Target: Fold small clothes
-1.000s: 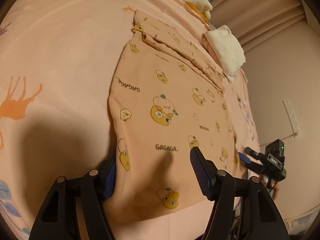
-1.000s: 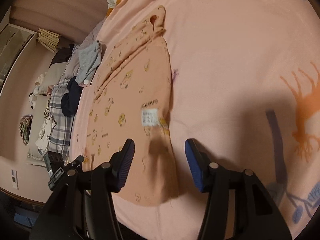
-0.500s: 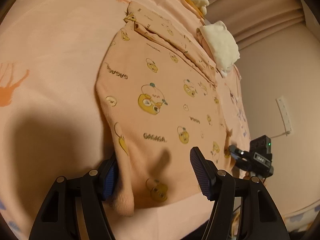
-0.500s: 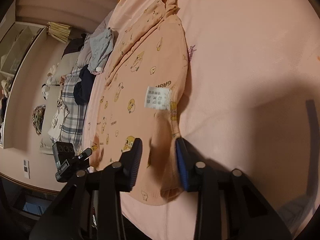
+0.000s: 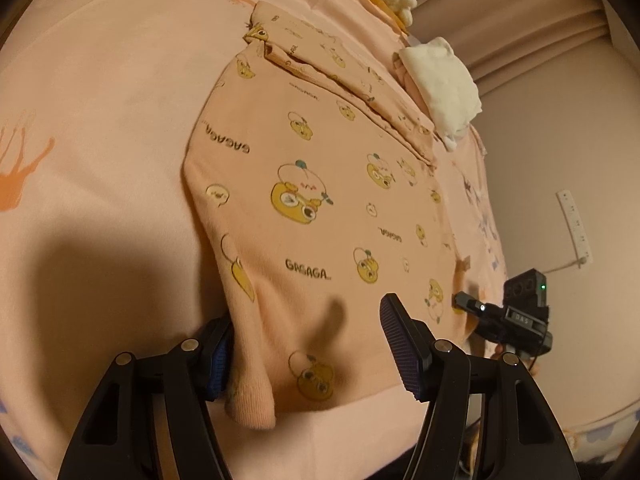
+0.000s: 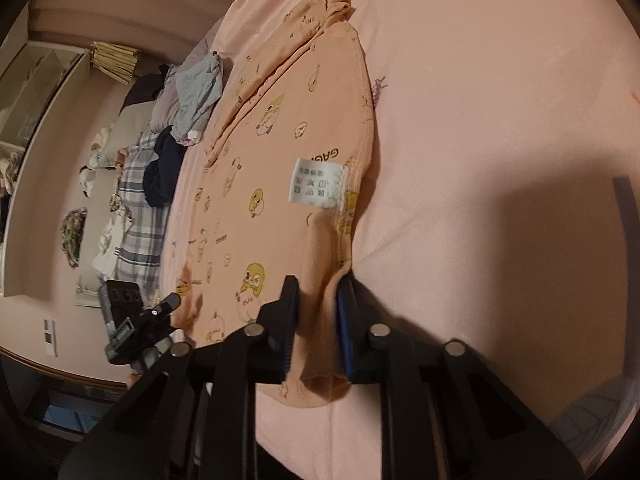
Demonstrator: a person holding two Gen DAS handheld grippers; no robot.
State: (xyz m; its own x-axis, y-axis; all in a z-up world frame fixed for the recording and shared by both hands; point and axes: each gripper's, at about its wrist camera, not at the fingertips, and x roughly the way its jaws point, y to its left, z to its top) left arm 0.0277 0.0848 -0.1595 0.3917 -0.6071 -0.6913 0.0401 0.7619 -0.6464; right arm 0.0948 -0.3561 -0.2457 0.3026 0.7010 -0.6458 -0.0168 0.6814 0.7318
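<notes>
A peach garment [image 5: 320,216] with yellow cartoon prints lies spread on the pink bed sheet [image 5: 100,120]. My left gripper [image 5: 308,356] straddles its near hem corner. The jaws are closing; the left pad touches the bunched side edge, while the right pad stands clear above the fabric. In the right wrist view my right gripper [image 6: 318,320] is closing its jaws on a raised fold of the garment [image 6: 280,184] at the opposite hem corner, just below the white care label [image 6: 316,182], with both pads pressing the cloth. Each gripper shows small in the other's view: right gripper [image 5: 468,303], left gripper [image 6: 170,304].
A folded white cloth [image 5: 440,84] sits at the garment's far right. Grey clothes [image 6: 200,88], a dark garment [image 6: 164,172] and a plaid cloth [image 6: 136,208] lie along the bed's far side. The bed edge runs just below both grippers. A power strip [image 5: 574,224] hangs on the wall.
My right gripper's jaws came together on the garment's hem corner and pinched up a fold. My left gripper narrowed slightly around the other corner, whose side edge has bunched up.
</notes>
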